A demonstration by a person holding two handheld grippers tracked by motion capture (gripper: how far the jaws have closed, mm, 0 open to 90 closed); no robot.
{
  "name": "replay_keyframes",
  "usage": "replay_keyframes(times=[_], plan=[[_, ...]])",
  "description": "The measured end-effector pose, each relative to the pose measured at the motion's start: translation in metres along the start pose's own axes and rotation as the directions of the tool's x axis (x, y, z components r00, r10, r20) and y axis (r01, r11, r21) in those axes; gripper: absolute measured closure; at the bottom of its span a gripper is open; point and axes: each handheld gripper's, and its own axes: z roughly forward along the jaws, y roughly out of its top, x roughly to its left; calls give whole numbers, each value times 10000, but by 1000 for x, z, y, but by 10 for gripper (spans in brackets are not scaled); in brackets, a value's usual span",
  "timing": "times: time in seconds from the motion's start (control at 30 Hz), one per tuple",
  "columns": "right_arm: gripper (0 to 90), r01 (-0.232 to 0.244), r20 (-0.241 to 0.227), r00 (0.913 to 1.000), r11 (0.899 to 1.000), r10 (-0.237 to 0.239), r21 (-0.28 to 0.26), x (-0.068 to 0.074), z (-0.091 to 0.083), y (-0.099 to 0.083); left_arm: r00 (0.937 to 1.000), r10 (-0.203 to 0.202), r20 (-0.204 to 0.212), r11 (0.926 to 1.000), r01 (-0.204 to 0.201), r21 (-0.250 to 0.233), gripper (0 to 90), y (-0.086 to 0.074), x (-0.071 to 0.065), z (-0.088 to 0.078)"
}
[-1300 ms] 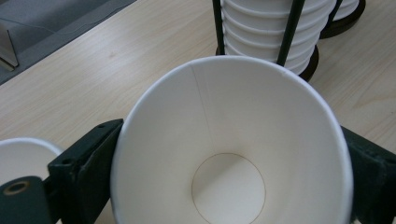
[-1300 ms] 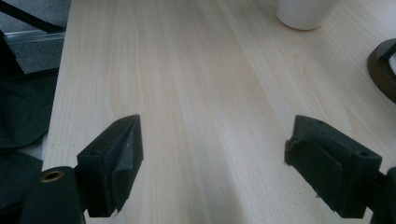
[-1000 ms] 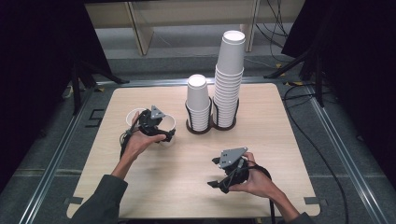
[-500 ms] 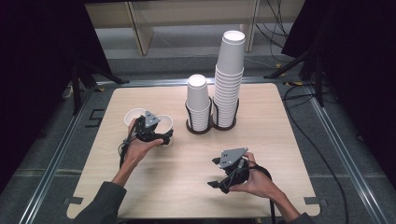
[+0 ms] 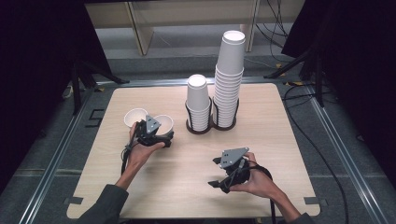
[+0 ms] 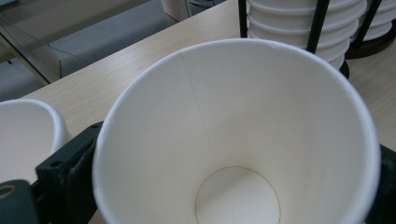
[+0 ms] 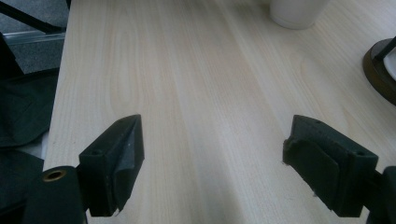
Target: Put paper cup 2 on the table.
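Two white paper cups stand side by side at the table's left. My left gripper (image 5: 156, 135) reaches around the right-hand cup (image 5: 164, 122) from the near side. In the left gripper view this cup (image 6: 233, 116) sits between the black jaws, its rim round and unsquashed, with the other cup (image 6: 23, 135) at the left edge. The jaws have just been opening with the cup still between them. My right gripper (image 5: 214, 172) rests low over the front right of the table. Its jaws stand wide open (image 7: 212, 158) with bare wood between them.
A dark two-ring holder (image 5: 205, 128) at mid table carries a short stack of upturned cups (image 5: 198, 100) and a tall stack (image 5: 229, 79). The holder's base (image 7: 380, 70) and a cup's foot (image 7: 296, 11) lie ahead of the right gripper. The wooden table (image 5: 280, 140) ends in metal rails.
The left hand has sunk a little with its cup. Two cup rims now show side by side where one showed a second ago. The right hand has kept still.
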Motion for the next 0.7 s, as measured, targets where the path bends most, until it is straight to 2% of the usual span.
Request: replay_keyframes(times=[0.1,0.17,0.3,0.53,0.57,0.7], plan=[[196,-117,-87,9999,9999,118,2,1,0,0,9997,-218,132,9998,218,-10,91,-9,-2,1],[196,-120,-91,9999,9999,120,5,1,0,0,9997,-227,99,9997,226,16,93,-12,-2,1],[197,-126,-82,9999,9999,126,15,1,-1,-1,9991,-417,99,9989,419,-210,121,-21,-4,1],[197,-121,-96,9999,9999,121,40,1,-1,-1,9991,-380,165,9987,385,-319,129,-25,-4,-2],[197,-8,-38,10000,10000,8,24,0,-1,-1,9992,-370,127,9987,374,-354,129,-27,-5,-3],[197,-16,-53,10000,10000,16,16,0,-1,-1,9997,-169,197,9995,174,-258,139,-32,-6,-2]])
